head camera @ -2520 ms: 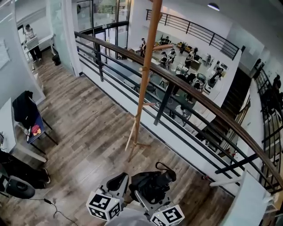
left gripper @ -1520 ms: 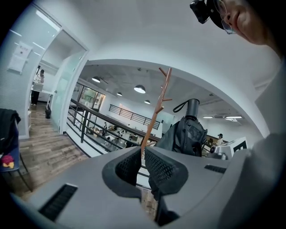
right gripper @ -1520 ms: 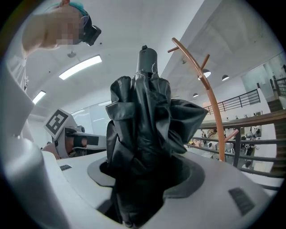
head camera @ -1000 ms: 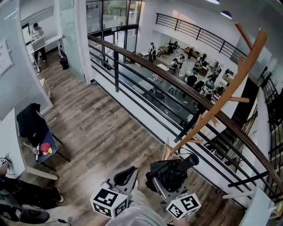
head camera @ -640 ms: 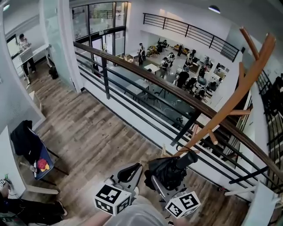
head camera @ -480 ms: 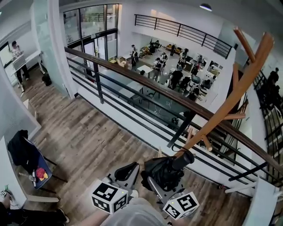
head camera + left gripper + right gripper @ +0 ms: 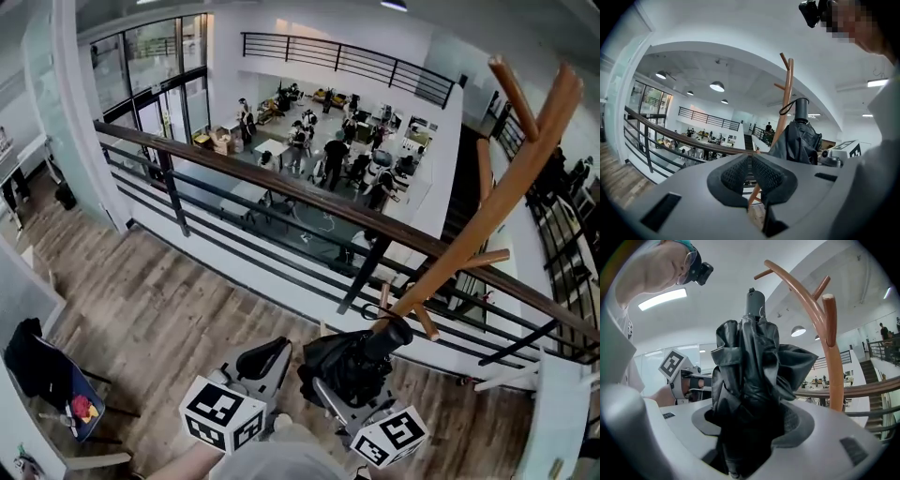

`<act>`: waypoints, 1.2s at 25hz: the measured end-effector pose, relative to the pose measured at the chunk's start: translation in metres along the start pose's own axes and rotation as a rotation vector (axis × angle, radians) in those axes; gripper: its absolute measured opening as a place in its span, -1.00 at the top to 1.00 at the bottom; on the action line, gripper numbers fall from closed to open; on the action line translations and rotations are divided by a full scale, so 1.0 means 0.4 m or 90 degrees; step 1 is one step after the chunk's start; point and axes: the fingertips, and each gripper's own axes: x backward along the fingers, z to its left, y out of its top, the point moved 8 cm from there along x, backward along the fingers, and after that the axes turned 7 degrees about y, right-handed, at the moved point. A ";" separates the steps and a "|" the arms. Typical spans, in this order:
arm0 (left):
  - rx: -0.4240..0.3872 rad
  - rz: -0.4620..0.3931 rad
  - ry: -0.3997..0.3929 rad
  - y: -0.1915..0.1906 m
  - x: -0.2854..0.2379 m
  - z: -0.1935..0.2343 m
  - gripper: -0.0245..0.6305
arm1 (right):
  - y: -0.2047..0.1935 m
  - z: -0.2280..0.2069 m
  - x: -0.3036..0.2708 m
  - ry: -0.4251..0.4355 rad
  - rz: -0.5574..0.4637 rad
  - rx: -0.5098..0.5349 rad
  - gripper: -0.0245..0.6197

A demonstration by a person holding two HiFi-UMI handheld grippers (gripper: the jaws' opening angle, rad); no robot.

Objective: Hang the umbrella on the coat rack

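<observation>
The wood-plank floor (image 7: 159, 309) fills the head view's lower left. On it, at 8 o'clock, stands a chair (image 7: 70, 414) draped with a dark garment (image 7: 28, 361). A railing (image 7: 173, 192) borders it from 10 toward 4 o'clock, and the coat rack (image 7: 469, 234) leans up near 5 o'clock.

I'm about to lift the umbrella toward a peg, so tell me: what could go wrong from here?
1. The right gripper clamps the umbrella by loose folded fabric, so it may slip when raised.
2. The wrist loop by the handle is small; missing a peg could nudge the coat rack.
3. The coat rack stands beside the railing above an occupied lower floor; a drop there could go over.
</observation>
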 end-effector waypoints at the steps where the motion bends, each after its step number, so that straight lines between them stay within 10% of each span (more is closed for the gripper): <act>1: 0.001 0.003 -0.011 -0.005 -0.011 0.006 0.80 | -0.004 -0.006 -0.004 -0.006 -0.003 -0.003 0.02; 30: -0.065 0.043 -0.239 0.196 -0.116 0.022 0.85 | 0.201 0.026 -0.013 -0.130 -0.035 0.023 0.02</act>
